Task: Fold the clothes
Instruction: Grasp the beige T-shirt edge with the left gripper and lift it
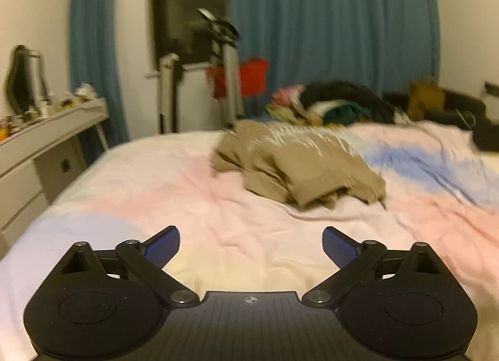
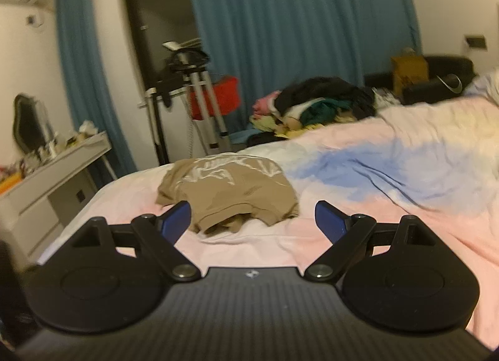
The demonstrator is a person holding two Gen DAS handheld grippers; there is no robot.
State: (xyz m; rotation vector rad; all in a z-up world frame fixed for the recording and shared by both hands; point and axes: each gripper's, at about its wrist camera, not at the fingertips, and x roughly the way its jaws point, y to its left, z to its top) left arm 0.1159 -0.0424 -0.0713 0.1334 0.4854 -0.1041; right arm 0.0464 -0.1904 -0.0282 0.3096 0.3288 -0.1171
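Bedroom, dim warm light.
Blue curtains across frame top; white dresser at left edge; white walls.

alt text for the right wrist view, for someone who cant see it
The right gripper hangs open and empty above a bed with a pink, blue and cream cover, pointing at a bundled tan garment lying just ahead. Beyond the bed's far edge sits a pile of mixed clothes, in front of blue curtains.
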